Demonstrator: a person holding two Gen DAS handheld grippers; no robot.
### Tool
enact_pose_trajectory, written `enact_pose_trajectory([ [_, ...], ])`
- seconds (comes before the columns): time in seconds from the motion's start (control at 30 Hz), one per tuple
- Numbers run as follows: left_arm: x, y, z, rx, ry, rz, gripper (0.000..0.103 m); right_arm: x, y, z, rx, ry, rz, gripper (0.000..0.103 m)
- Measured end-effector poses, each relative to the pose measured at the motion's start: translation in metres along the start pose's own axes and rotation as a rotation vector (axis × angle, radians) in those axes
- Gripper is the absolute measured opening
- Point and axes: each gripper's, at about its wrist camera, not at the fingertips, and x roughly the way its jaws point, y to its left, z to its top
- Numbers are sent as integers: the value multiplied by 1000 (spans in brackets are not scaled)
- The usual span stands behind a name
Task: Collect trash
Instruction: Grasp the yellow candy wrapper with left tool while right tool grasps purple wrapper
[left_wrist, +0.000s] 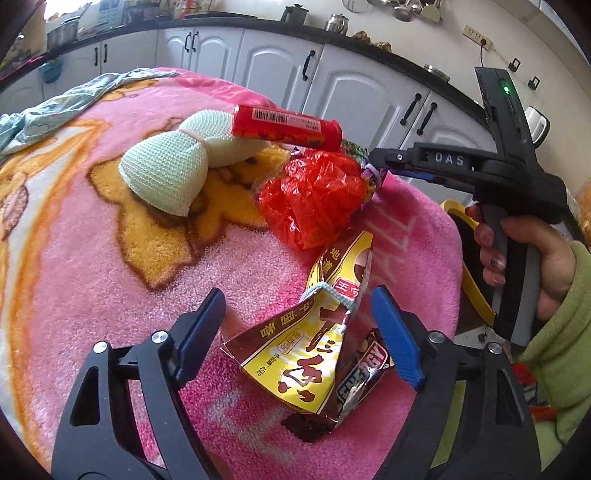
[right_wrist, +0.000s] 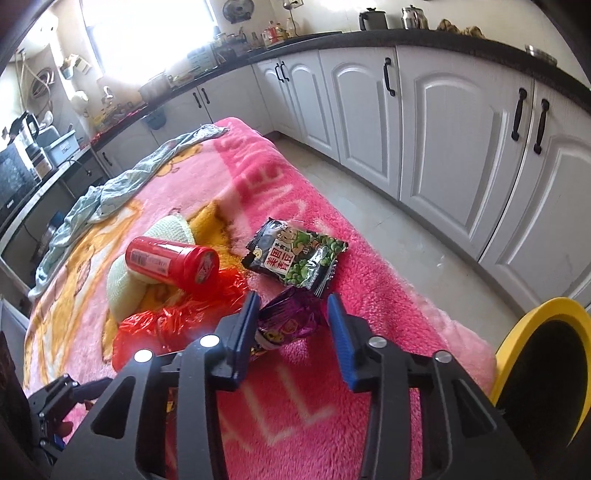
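Observation:
My left gripper (left_wrist: 299, 306) is open, its blue fingers on either side of a yellow and brown snack wrapper (left_wrist: 299, 354) lying on the pink blanket (left_wrist: 110, 258); a dark candy wrapper (left_wrist: 364, 376) lies under it. My right gripper (right_wrist: 291, 306) is open around a crumpled purple wrapper (right_wrist: 291, 317). A green pea snack bag (right_wrist: 295, 254) lies just beyond it. A crumpled red plastic bag (left_wrist: 314, 192) (right_wrist: 177, 321) and a red canister (left_wrist: 288, 127) (right_wrist: 170, 264) lie further in.
A green knitted pouch (left_wrist: 166, 170) lies under the canister. A yellow-rimmed black bin (right_wrist: 543, 369) stands off the blanket's right edge. A pale cloth (right_wrist: 110, 184) lies at the far side. White cabinets (right_wrist: 443, 129) line the wall.

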Motion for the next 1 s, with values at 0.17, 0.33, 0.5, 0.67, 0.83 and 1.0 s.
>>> enact_pose_trajectory([
  [0.17, 3, -2, -1, 24, 9, 16, 63, 1, -1, 3, -7, 1, 7, 29],
  [0.33, 2, -2, -2, 35, 10, 15, 60, -1, -1, 0, -23, 5, 9, 23],
  [0.5, 2, -1, -1, 42, 12, 3, 52, -5, 1, -4, -39, 3, 10, 17],
  [0.67, 1, -2, 0, 50, 12, -11, 48, -13, 2, -8, -50, -13, 10, 13],
  [0.83, -2, -5, 0, 65, 9, -26, 43, -24, 1, -9, -55, -35, 5, 12],
  [1.0, -6, -8, 0, 75, 0, -28, 43, -37, 0, -13, -51, -51, 6, 12],
])
